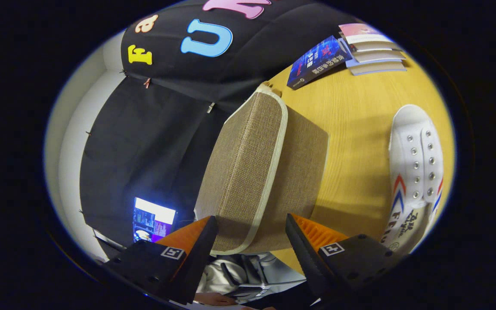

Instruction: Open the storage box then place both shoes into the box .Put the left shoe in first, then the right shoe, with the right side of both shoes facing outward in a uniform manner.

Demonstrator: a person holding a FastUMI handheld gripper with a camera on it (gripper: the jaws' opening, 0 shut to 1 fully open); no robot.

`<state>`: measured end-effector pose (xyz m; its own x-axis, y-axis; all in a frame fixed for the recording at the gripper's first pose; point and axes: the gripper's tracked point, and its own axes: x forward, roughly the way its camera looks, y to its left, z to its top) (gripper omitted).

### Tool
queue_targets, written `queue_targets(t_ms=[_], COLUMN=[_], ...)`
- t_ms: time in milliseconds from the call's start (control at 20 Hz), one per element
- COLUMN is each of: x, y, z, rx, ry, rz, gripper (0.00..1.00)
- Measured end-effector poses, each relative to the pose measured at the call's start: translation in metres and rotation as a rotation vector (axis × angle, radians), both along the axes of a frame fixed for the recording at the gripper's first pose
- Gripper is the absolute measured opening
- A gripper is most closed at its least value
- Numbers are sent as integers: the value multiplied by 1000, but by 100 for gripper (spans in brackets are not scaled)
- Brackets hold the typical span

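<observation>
We've got the gripper (252,241) spread wide, fingers apart w/ nothing pinched; the near corner of the storage box (256,172) sits in the gap between them, not touching either pad as far as we can tell. The camera is rolled, so the table (355,142) reads tilted.

Key relation: the box lies dead ahead at 12 o'clock from the fingers, its pale-trimmed lid edge (274,163) running lengthwise away from us toward 12–1 o'clock. The lid looks closed (no interior shows), so we judge the opening step isn't done yet. The trim seam is approx. centred between the fingers, so a short push fwd and a pinch on that edge seems the likely need.

One white shoe (411,163) lies on the table at about 2–3 o'clock from the fingers, well apart from the box, toe pointing away. Which foot it fits we can't tell. A stack of books (373,47) sits far beyond, approx. 1 o'clock.
</observation>
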<state>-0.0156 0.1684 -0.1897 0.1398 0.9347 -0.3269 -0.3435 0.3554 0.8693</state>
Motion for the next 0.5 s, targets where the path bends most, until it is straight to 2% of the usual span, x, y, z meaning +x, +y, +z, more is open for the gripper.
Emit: queue_targets(t_ms=[200, 500], x=[-6, 1], y=[6, 24], z=[-3, 6], rx=[78, 174], ry=[112, 202], rz=[47, 19], gripper=[98, 97])
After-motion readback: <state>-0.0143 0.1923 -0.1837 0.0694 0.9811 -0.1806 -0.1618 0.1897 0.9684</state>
